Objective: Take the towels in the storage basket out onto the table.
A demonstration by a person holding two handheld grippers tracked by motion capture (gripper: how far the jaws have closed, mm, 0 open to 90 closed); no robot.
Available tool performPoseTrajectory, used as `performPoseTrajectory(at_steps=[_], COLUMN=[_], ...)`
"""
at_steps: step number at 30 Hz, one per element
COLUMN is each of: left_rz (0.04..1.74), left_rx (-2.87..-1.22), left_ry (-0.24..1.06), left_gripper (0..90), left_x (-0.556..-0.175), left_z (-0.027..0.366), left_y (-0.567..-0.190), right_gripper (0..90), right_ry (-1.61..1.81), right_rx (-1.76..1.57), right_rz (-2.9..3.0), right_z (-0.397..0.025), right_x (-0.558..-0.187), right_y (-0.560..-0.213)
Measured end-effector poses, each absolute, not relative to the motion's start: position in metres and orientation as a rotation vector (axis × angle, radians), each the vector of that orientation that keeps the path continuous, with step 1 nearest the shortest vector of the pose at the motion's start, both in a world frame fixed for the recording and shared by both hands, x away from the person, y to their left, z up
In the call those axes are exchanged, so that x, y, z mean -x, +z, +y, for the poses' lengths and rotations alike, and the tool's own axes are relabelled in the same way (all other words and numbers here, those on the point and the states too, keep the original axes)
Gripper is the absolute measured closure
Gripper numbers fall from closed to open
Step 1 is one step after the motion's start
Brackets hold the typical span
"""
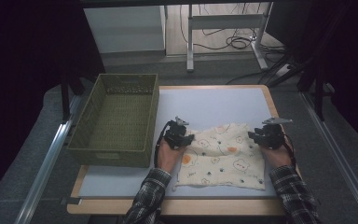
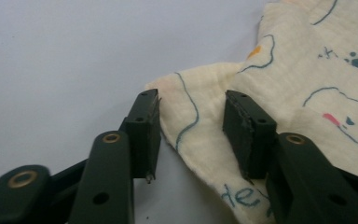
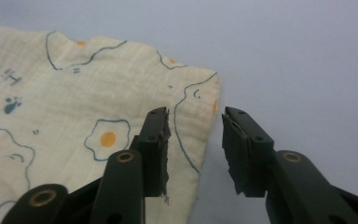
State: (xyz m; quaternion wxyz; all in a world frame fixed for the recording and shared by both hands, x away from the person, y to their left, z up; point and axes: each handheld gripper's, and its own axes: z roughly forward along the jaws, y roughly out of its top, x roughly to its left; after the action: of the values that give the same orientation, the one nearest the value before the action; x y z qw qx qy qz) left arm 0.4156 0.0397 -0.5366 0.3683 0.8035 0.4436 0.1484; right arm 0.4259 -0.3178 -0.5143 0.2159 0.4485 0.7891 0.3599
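A cream cloth (image 1: 223, 156) printed with bears and fried eggs lies flat on the pale blue mat. My left gripper (image 1: 182, 135) is at its far left corner, open, with the cloth's corner (image 2: 193, 112) lying between the jaws. My right gripper (image 1: 261, 134) is at the far right corner, also open, its jaws straddling the cloth's right edge (image 3: 196, 116). The left gripper (image 2: 192, 126) and the right gripper (image 3: 196, 140) each hover low over the fabric; neither pinches it.
An empty olive woven basket (image 1: 116, 149) stands at the left of the table, close to my left hand. Bare mat (image 1: 214, 105) stretches beyond the cloth. The wooden table edge (image 1: 270, 100) runs along the right, and cables lie on the floor behind.
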Motion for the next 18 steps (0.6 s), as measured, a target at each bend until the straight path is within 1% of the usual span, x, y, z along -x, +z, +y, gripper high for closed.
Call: performPoseTrajectory(at_steps=[3, 5, 6, 7, 8, 9, 10, 11, 12, 15, 18], left_rz=[1.130, 1.130, 1.136, 1.147, 1.154, 1.153, 1.157, 1.153, 1.154, 1.149, 1.148], left_rx=[-2.073, -2.077, -2.073, -2.067, -2.062, -2.058, -2.049, -2.051, -2.054, -2.057, -1.977], left_ry=[0.398, 0.398, 0.400, 0.402, 0.406, 0.401, 0.387, 0.381, 0.382, 0.417, 0.431], left_gripper=[54.8, 57.8, 62.7, 69.9, 77.4, 81.9, 86.9, 88.0, 88.8, 89.4, 89.2], left_x=[-0.415, -0.416, -0.416, -0.418, -0.419, -0.420, -0.421, -0.423, -0.423, -0.429, -0.437], left_z=[0.038, 0.038, 0.039, 0.041, 0.041, 0.043, 0.044, 0.044, 0.044, 0.044, 0.047], left_y=[-0.537, -0.536, -0.536, -0.536, -0.536, -0.536, -0.536, -0.536, -0.535, -0.530, -0.518], right_gripper=[58.0, 58.2, 58.3, 59.1, 64.3, 68.4, 75.8, 82.5, 86.6, 87.6, 87.7], right_ry=[0.965, 0.987, 0.994, 0.994, 0.989, 0.989, 0.991, 1.000, 1.003, 0.960, 0.988], right_rx=[-1.249, -1.270, -1.279, -1.284, -1.289, -1.295, -1.301, -1.300, -1.297, -1.266, -1.247], right_rz=[2.200, 2.190, 2.185, 2.178, 2.174, 2.178, 2.189, 2.209, 2.229, 2.244, 2.210], right_z=[-0.317, -0.317, -0.318, -0.317, -0.316, -0.316, -0.316, -0.315, -0.314, -0.310, -0.310], right_x=[-0.429, -0.429, -0.429, -0.428, -0.428, -0.427, -0.427, -0.426, -0.426, -0.426, -0.426], right_y=[-0.521, -0.523, -0.524, -0.524, -0.524, -0.523, -0.522, -0.522, -0.521, -0.518, -0.510])
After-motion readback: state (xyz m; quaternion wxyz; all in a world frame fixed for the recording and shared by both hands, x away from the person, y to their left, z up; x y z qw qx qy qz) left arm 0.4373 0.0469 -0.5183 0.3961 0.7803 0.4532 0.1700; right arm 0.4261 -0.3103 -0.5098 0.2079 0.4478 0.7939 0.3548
